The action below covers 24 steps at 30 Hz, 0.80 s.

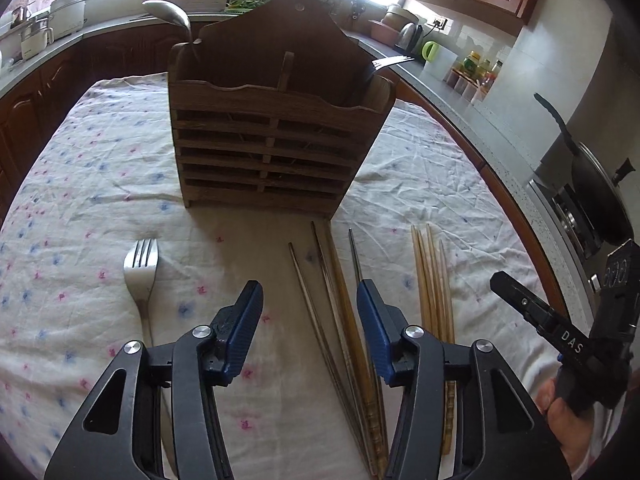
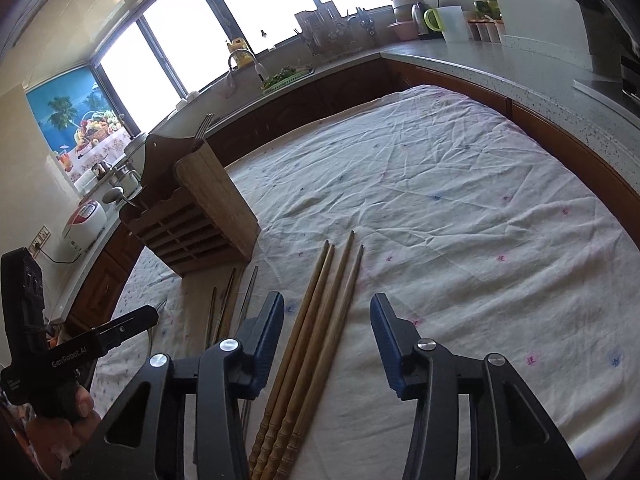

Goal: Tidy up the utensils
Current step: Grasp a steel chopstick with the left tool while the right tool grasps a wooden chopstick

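Wooden holder (image 1: pixel 264 148) stands upright on the tablecloth (image 1: pixel 80 184). In front lie bamboo chopsticks (image 2: pixel 316 320), thin, stiff, probably rolly, so I'd pinch mid-shaft. Left gripper (image 1: pixel 310 320) and right gripper (image 2: pixel 328 344) both gape wide, holding nothing.

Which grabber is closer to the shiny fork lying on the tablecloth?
The left one. The left gripper hovers just right of the fork, open and empty. The right gripper sits farther right, over the bamboo chopsticks, with the darker chopsticks between it and the fork.
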{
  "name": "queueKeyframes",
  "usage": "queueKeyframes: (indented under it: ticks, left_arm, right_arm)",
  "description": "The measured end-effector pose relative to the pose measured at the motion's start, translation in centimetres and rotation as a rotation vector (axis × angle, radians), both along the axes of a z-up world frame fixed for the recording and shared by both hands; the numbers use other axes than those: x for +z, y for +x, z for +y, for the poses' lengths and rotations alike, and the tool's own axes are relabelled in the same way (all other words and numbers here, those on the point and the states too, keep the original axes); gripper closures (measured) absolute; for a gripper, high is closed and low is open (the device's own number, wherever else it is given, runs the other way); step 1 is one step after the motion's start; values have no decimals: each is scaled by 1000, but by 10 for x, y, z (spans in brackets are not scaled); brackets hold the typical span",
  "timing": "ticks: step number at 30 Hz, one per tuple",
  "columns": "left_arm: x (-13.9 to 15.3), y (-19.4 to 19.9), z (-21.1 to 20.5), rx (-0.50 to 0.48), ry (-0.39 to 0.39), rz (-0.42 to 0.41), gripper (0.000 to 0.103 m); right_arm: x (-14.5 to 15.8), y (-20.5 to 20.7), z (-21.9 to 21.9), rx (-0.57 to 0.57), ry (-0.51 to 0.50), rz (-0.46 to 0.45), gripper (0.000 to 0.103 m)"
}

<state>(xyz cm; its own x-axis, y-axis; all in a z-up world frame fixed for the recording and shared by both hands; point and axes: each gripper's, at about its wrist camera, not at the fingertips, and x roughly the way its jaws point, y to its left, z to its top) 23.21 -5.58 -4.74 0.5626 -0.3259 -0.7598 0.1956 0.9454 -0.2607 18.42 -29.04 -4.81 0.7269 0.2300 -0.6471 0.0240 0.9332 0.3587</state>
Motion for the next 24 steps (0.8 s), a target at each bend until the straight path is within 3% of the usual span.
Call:
queueKeyframes:
  ticks: [10, 18, 20, 24]
  left_arm:
    - [-20, 44, -21, -42, 25, 76, 72]
    - [-40, 66, -34, -72, 68, 129, 83]
    - [-41, 67, -35, -76, 85, 121, 85]
    - [-39, 68, -38, -89, 117, 108, 86]
  right_arm:
    - [-13, 58, 12, 34, -35, 67, 86]
    - [-39, 84, 16, 36, -88, 148, 91]
    - [-39, 85, 17, 35, -114, 140, 96]
    - [-38, 92, 22, 47, -155, 135, 96]
